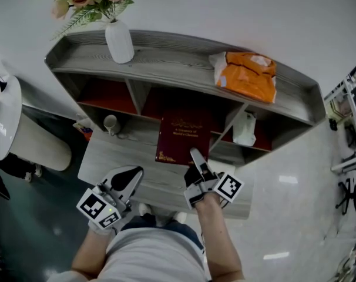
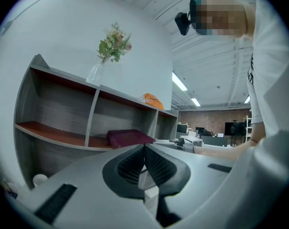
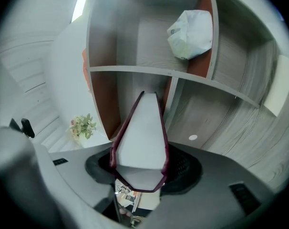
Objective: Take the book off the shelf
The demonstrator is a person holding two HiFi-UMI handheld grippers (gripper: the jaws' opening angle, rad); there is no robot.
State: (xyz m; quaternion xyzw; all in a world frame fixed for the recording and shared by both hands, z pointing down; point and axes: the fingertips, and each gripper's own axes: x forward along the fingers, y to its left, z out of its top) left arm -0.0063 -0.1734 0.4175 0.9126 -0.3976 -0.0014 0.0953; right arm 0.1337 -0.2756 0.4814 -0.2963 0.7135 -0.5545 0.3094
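A dark red book (image 1: 182, 137) with gold lettering lies flat, its far half in the middle compartment of the grey shelf (image 1: 166, 63) and its near end out over the lower ledge. My right gripper (image 1: 195, 157) is shut on that near end. In the right gripper view the book (image 3: 142, 137) sits edge-on between the pads, white pages showing, both covers against the pads of the gripper (image 3: 142, 165). My left gripper (image 1: 128, 178) hangs shut and empty to the left, above the ledge. From the left gripper view the book (image 2: 128, 138) shows beyond the closed gripper (image 2: 144, 149).
A white vase (image 1: 119, 40) of flowers and an orange bag (image 1: 248, 75) stand on the shelf top. A white bag (image 1: 244, 128) fills the right compartment, and a small white cup (image 1: 110, 122) sits lower left. A round white table (image 1: 4, 116) stands at the left.
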